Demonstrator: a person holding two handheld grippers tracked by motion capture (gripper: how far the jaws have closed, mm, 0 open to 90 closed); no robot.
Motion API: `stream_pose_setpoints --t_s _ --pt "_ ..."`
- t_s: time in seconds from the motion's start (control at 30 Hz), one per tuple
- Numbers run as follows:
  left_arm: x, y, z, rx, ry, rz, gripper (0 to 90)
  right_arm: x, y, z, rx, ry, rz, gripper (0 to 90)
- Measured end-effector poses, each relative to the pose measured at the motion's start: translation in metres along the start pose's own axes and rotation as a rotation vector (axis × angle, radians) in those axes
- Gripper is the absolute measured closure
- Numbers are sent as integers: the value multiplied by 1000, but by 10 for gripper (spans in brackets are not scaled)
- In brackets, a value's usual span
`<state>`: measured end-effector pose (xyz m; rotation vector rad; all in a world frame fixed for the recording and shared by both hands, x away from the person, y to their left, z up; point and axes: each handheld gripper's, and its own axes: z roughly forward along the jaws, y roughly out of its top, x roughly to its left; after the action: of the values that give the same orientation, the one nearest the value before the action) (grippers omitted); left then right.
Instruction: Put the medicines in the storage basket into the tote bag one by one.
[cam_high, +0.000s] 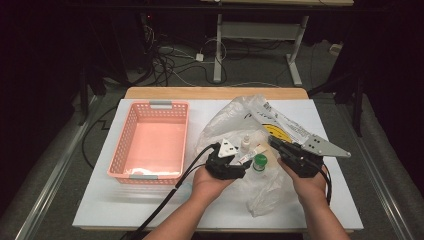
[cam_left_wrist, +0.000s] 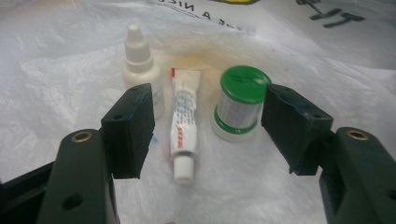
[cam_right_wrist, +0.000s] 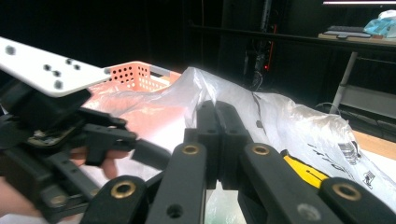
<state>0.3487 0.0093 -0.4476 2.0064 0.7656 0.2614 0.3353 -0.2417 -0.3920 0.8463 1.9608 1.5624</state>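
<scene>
A crumpled clear plastic bag (cam_high: 235, 120) lies on the white table top. On its film rest a white dropper bottle (cam_left_wrist: 139, 60), a small white tube with red print (cam_left_wrist: 183, 126) and a green-capped jar (cam_left_wrist: 239, 100). My left gripper (cam_left_wrist: 208, 107) hovers just short of them, open, with the tube and the jar lying beyond the gap and no pad touching either. In the high view my left gripper (cam_high: 243, 162) points right at the jar (cam_high: 259, 161). My right gripper (cam_high: 274, 141) is shut on the bag's raised film (cam_right_wrist: 289, 121), jaws pressed together (cam_right_wrist: 217, 109).
An empty pink slotted basket (cam_high: 150, 105) stands on the left half of the table (cam_high: 150, 205). The left gripper's black cable (cam_high: 170, 195) trails off the front edge. Dark floor with cables and desk legs lies beyond the table's far edge.
</scene>
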Motion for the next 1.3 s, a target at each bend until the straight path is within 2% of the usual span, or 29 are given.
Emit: stream_pose_setpoints --t_s 0.1,0.43,0.63,0.8,1.0,1.23,1.3 --pt "-3 -9 -9 -2 -22 -7 315 0 1 -1 2 0 5 900" --pt "-15 -35 -40 7 -35 43 314 -1 2 -3 -3 -8 2 900" --pt "-11 -49 -53 2 -26 33 314 -4 3 -6 -11 -16 6 900" --pt "-7 -61 -58 5 -18 19 299 -8 3 -9 -16 -29 12 900" --pt "-6 -67 -57 23 -4 11 285 -14 4 -13 -27 -43 22 900" --pt "-6 -70 -57 45 36 30 266 -26 7 -24 -58 -73 47 900" --pt "-4 -70 -57 49 54 23 240 -29 7 -26 -64 -84 57 900"
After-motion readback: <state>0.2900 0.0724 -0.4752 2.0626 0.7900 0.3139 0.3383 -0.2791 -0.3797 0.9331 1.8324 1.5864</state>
